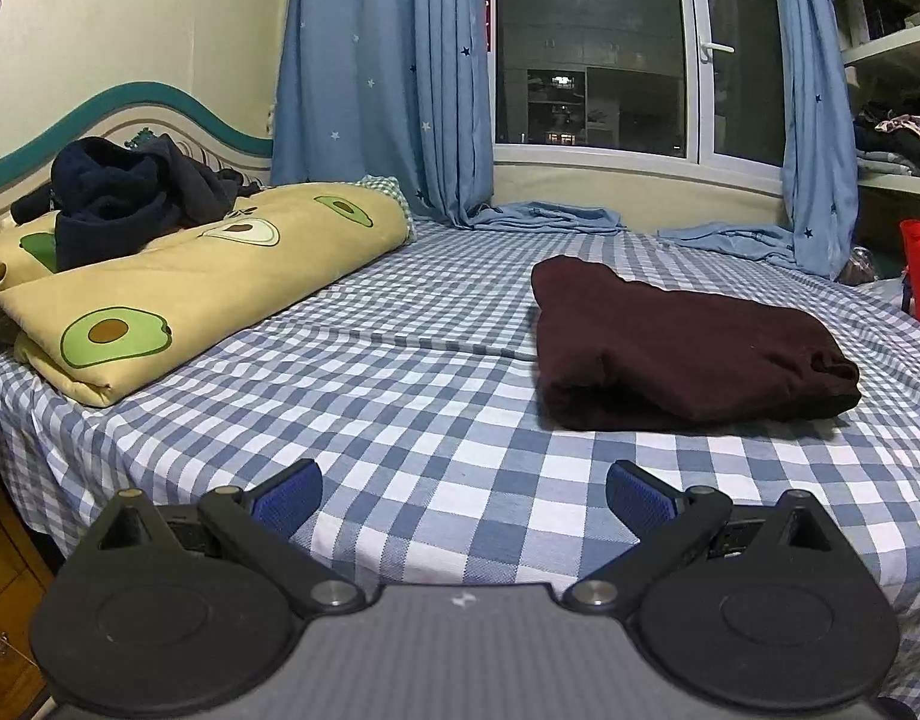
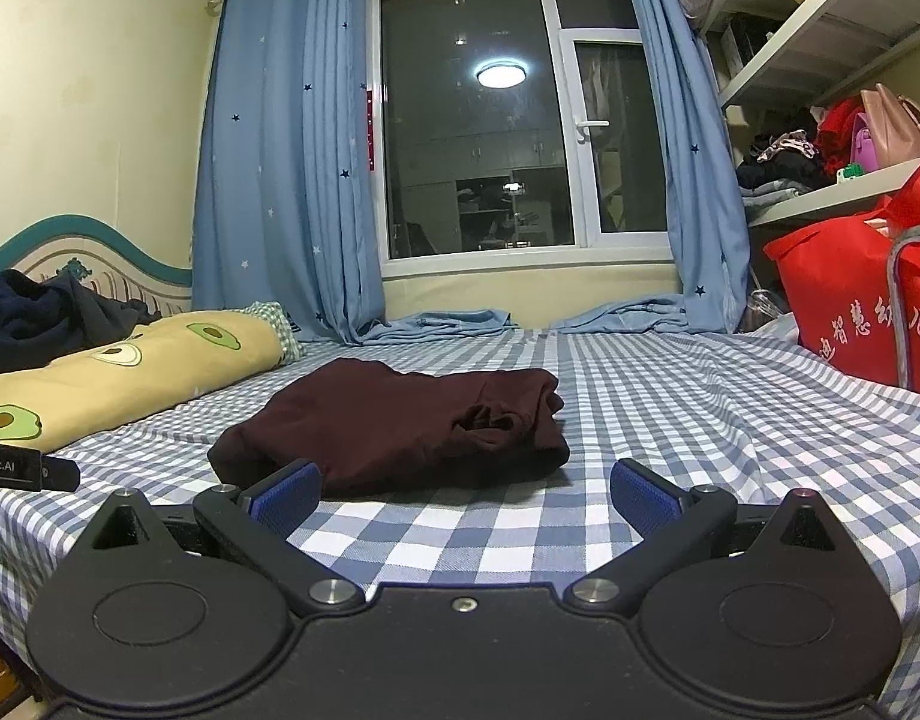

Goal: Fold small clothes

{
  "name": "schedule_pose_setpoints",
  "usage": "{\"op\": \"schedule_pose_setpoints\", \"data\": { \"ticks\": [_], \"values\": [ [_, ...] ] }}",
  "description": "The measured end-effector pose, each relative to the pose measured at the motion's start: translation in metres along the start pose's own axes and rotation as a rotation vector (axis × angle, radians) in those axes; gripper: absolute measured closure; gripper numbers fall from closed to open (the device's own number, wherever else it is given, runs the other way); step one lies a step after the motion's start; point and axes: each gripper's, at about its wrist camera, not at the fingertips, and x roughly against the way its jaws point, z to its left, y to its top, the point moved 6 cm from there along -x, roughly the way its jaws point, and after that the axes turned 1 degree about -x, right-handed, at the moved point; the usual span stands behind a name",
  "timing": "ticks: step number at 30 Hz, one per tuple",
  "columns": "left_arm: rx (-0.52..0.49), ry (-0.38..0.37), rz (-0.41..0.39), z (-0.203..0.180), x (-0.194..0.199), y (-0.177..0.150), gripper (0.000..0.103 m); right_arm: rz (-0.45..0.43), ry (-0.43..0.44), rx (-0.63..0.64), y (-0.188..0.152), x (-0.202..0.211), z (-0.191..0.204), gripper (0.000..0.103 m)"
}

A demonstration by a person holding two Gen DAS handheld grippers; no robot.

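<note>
Your left gripper (image 1: 463,495) and right gripper (image 2: 463,495) both hover with jaws spread and empty, just short of the one maroon garment (image 2: 394,426), which lies folded flat on the checked bedsheet (image 2: 670,396). It looks finished, so if you tidy it, press the bunched right end square rather than lifting the whole stack. Left of the garment sits one avocado quilt (image 1: 178,294) bearing one dark heap of clothes (image 1: 124,192), probably your next pick.
</note>
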Motion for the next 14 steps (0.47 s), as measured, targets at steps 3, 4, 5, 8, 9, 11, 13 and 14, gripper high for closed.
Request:
{"op": "schedule_pose_setpoints", "data": {
  "ticks": [3, 4, 5, 8, 9, 11, 13, 14],
  "values": [
    [-0.004, 0.0, -0.003, -0.0012, 0.0005, 0.0006, 0.001, 0.001, 0.0, 0.001, 0.0, 0.0, 0.0, 0.0],
    [-0.006, 0.001, -0.004, -0.0016, 0.0002, 0.0008, 0.001, 0.001, 0.0, -0.001, -0.0001, 0.0001, -0.0001, 0.0],
    [-0.006, 0.001, -0.004, -0.0019, 0.0, 0.0007, 0.001, 0.003, 0.0, -0.002, 0.0, -0.0011, -0.0003, 0.0],
    [0.002, -0.004, 0.003, -0.0018, -0.0009, 0.0001, 0.001, 0.006, -0.001, -0.007, -0.002, -0.0022, -0.0024, 0.0],
    [0.002, -0.004, 0.003, -0.0021, -0.0012, -0.0003, 0.001, 0.007, -0.001, -0.01, -0.0026, -0.0028, -0.0036, 0.0],
    [-0.002, 0.001, 0.001, -0.0025, -0.0014, -0.001, 0.001, 0.01, -0.001, -0.011, -0.0037, -0.0029, -0.0043, 0.0],
    [-0.008, 0.004, -0.001, -0.0033, -0.0014, -0.0016, 0.001, 0.014, -0.001, -0.011, -0.005, -0.0026, -0.0046, 0.0],
    [-0.009, 0.006, -0.001, -0.0031, -0.0014, -0.002, 0.001, 0.016, -0.001, -0.011, -0.0055, -0.0029, -0.005, 0.0]
  ]
}}
